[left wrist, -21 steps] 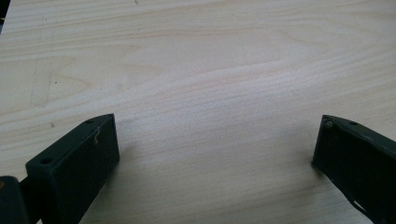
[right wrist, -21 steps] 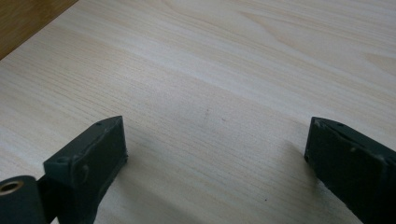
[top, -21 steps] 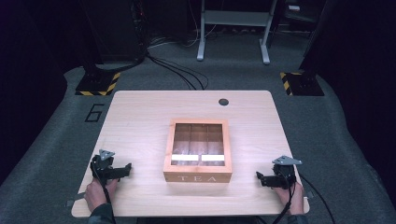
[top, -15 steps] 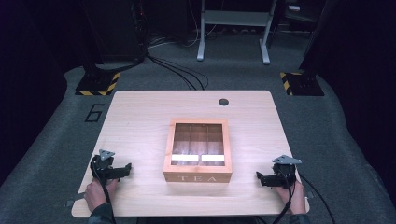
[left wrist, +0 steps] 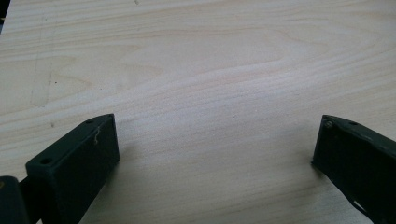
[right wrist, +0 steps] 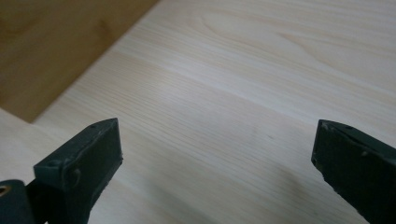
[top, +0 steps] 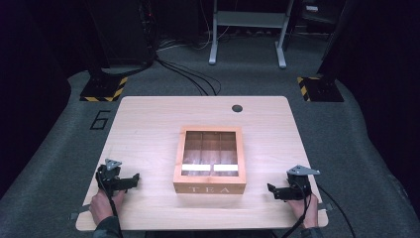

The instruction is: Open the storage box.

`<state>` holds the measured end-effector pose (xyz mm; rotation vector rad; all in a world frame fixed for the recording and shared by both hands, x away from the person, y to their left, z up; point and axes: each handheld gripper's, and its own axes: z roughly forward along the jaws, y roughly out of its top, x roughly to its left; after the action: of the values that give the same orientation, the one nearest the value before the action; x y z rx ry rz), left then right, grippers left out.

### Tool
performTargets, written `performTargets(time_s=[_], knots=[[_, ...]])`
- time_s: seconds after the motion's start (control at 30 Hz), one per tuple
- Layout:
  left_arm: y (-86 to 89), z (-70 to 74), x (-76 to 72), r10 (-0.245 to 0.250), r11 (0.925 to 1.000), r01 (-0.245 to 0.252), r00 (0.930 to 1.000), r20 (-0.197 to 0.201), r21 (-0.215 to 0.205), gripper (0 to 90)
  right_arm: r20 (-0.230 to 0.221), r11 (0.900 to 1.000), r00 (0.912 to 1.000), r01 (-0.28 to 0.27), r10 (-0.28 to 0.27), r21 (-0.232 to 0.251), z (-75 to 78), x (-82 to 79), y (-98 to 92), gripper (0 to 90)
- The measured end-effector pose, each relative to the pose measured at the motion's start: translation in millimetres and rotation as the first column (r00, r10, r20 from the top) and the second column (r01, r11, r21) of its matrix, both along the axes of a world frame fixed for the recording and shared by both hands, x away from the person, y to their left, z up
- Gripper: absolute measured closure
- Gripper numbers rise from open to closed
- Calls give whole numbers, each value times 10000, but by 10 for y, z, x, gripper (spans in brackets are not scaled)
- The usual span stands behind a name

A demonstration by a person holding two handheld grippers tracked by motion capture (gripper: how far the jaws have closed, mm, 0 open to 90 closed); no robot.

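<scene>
The wooden tea box (top: pixel 210 159) sits mid-desk (top: pixel 148 124), rigid, fairly heavy, its glass lid fragile; best gripped by its side walls. Left gripper (top: pixel 130 180) and right gripper (top: pixel 273 190) flank it, jaws wide open, empty.

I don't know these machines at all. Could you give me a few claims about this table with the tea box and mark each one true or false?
1. The tea box sits between the left gripper and the right gripper. True.
2. The right gripper is clamped on the box. False: its fingers stand wide apart over bare table.
3. The box lid is closed. True: compartments show through its clear pane.
4. The left gripper holds a tea bag. False: nothing lies between its fingers.
5. A dark round hole lies beyond the box. True.
</scene>
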<state>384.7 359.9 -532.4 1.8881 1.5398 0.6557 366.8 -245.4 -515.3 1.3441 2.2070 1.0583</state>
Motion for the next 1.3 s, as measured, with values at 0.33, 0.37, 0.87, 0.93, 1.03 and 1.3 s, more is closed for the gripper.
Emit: performTargets(time_s=[0.33, 0.37, 0.87, 0.93, 1.03, 1.3], knots=[[0, 0, 0, 1, 10000, -1, 10000, -1, -2, 1, 900, 9850, 9818, -1705, 1674, 277, 311, -186, 509, 22], [0, 0, 0, 2, 10000, -2, 10000, -2, -4, 1, 960, 9822, 9783, -1866, 1839, 205, 327, -195, 564, 28], [1, -1, 1, -3, 10000, 3, 10000, 9, -11, 1, 1434, 9538, 9443, -3005, 2962, 84, 334, -200, 953, 337], [0, 0, 0, 0, 10000, 0, 10000, -4, -1, 1, 1486, 9509, 9406, -3096, 3052, 67, 335, -206, 951, 375], [1, 0, 0, -4, 10000, 4, 10000, -4, -1, 1, 1510, 9469, 9371, -3210, 3147, 186, 317, -219, 953, 426], [0, 0, 0, 0, 10000, 0, 10000, -4, -3, 1, 1696, 9476, 9344, -3194, 3134, 85, 319, -243, 950, 457]])
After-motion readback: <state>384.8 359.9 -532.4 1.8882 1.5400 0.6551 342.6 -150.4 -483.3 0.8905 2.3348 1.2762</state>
